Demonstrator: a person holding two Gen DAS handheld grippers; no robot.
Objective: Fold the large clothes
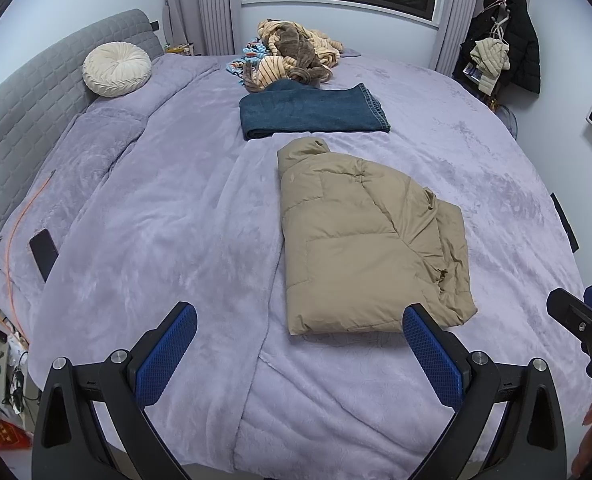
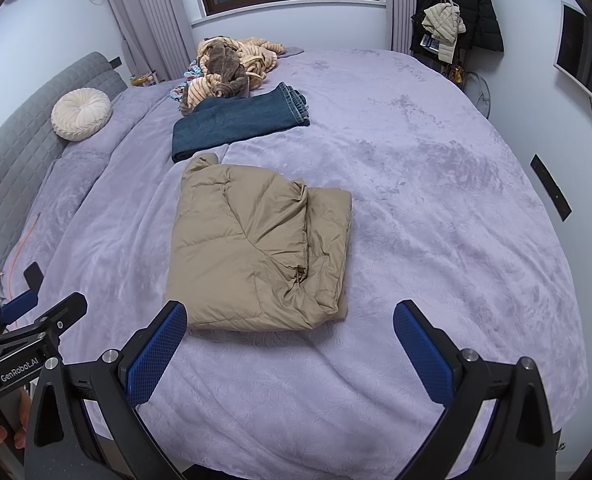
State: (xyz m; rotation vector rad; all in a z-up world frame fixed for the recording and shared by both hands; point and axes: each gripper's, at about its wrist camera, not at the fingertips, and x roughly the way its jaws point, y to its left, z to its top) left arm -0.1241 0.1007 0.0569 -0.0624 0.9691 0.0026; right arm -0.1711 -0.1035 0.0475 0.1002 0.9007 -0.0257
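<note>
A wide bed (image 1: 156, 220) under a lavender fleece blanket carries the work. At its near middle lies a tan puffer jacket (image 1: 359, 240), doubled lengthwise with its sleeve tucked across, collar pointing toward the window; the fold looks half done, with a crosswise fold probably still to make. Beyond it, just apart, a pair of dark jeans (image 1: 311, 112) lies already folded flat. Farther back a heap of striped and brown garments (image 1: 296, 52) sits unfolded, apparently awaiting its turn. Near the headboard rests a round cream cushion (image 1: 116, 69). Both tools hover above the bed's near edge: the left gripper (image 1: 299, 344) and the right gripper (image 2: 290, 340) each show fingers spread wide, grasping nothing.
</note>
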